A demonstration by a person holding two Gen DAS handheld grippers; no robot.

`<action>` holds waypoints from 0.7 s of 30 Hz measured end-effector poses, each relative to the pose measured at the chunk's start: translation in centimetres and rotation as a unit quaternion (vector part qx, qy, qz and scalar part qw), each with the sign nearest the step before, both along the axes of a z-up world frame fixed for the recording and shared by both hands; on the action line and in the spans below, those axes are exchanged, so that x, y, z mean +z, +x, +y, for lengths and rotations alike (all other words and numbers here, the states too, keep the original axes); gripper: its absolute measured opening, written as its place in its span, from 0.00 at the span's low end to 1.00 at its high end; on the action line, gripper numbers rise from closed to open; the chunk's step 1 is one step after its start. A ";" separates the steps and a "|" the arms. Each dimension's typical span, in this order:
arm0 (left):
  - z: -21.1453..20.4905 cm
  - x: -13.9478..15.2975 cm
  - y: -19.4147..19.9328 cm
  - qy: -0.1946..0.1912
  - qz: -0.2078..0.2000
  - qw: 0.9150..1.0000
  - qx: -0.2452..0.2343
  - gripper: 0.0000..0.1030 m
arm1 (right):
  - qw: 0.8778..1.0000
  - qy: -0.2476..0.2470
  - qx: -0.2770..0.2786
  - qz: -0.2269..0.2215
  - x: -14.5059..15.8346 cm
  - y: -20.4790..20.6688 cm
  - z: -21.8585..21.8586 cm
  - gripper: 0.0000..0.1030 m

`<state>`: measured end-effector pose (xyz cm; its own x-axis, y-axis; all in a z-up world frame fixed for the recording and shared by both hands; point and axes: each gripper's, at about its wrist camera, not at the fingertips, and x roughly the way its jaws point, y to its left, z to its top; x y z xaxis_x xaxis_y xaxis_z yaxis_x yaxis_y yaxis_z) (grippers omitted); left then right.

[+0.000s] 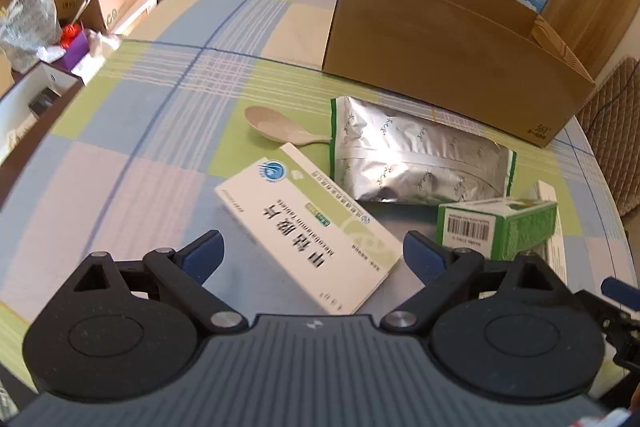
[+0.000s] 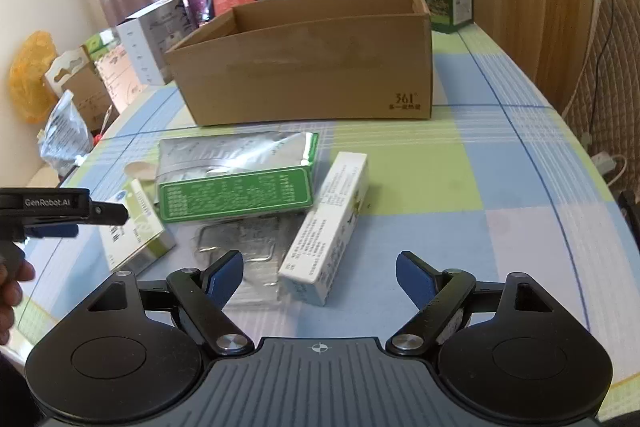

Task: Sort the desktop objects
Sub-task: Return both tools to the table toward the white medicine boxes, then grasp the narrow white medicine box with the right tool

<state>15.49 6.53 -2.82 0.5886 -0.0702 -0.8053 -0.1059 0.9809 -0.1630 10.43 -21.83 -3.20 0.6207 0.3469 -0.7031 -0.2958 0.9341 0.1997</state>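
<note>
Both grippers wide open, nothing between the jaws. Left gripper (image 1: 312,255) hovers over the near end of a white-and-green medicine box (image 1: 308,231) lying flat on the desk (image 1: 160,131); Chinese print plus a Latin line ending "Tablets", round blue logo at its far corner. Right gripper (image 2: 319,277) sits low, the near end of a long white carton (image 2: 328,227) just ahead between its blue fingers; the carton's small print is unreadable.

Readable text: "361°" stamped on the lower corner of the open cardboard box (image 2: 304,67) at the back of the desk, with small Chinese under it. "GenRobot.AI" on the left gripper's body, seen from the right wrist view at far left, a hand (image 2: 12,287) below it.

Left view only: beige spoon (image 1: 276,127) clear of the clutter, bowl pointing left; barcode label on the end of the green box (image 1: 496,227). Right view only: the green box's printed top face, and a clear plastic bag (image 2: 240,255) flat under it with faint wire-like shapes inside.

Silver foil pouch (image 1: 416,155) with green edge lies between the cardboard box and the small boxes, touching the green one. Checked blue/green/lilac cloth covers the desk.
</note>
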 end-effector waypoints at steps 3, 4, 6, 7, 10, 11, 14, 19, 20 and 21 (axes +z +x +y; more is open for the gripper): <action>-0.5 -1.0 1.0 -0.002 0.004 1.000 0.004 0.91 | 1.000 0.008 -0.005 0.007 -0.6 1.0 -0.1 0.79; -0.7 -1.3 1.2 -0.002 0.006 1.000 0.004 0.91 | 1.000 0.009 -0.003 0.008 -0.8 1.4 0.0 0.79; -1.0 -2.0 1.7 -0.001 0.011 1.000 0.009 0.93 | 1.000 0.007 -0.003 0.009 -1.3 2.0 0.2 0.79; -1.1 -2.3 1.8 0.001 0.013 1.000 0.013 0.93 | 1.000 0.008 -0.004 0.011 -1.5 2.3 0.2 0.79; -0.9 -3.0 2.0 -0.005 0.012 1.000 0.022 0.95 | 1.000 0.007 -0.008 0.017 -2.2 3.0 0.0 0.79; -0.8 -3.1 2.0 -0.007 0.010 1.000 0.024 0.95 | 1.000 0.007 -0.009 0.017 -2.3 3.1 -0.1 0.79; -0.7 -3.1 1.5 -0.004 0.008 1.000 0.023 0.95 | 1.000 0.002 -0.006 0.015 -2.7 3.3 -0.1 0.79; -0.7 -2.6 -0.3 -0.009 0.008 1.000 -0.004 0.81 | 1.000 -0.004 0.006 0.009 -2.8 3.2 0.3 0.69; -0.8 -2.5 -0.7 -0.009 0.007 1.000 -0.011 0.76 | 1.000 -0.004 0.008 0.007 -2.8 3.0 0.3 0.66; -1.0 -2.4 -1.2 -0.006 0.007 1.000 -0.017 0.76 | 1.000 -0.005 0.011 0.005 -2.7 2.9 0.4 0.58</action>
<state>14.30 5.54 -5.22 0.5750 -0.1001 -0.8120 -0.0750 0.9819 -0.1742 13.33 -21.48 -5.92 0.6064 0.3524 -0.7128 -0.3136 0.9297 0.1929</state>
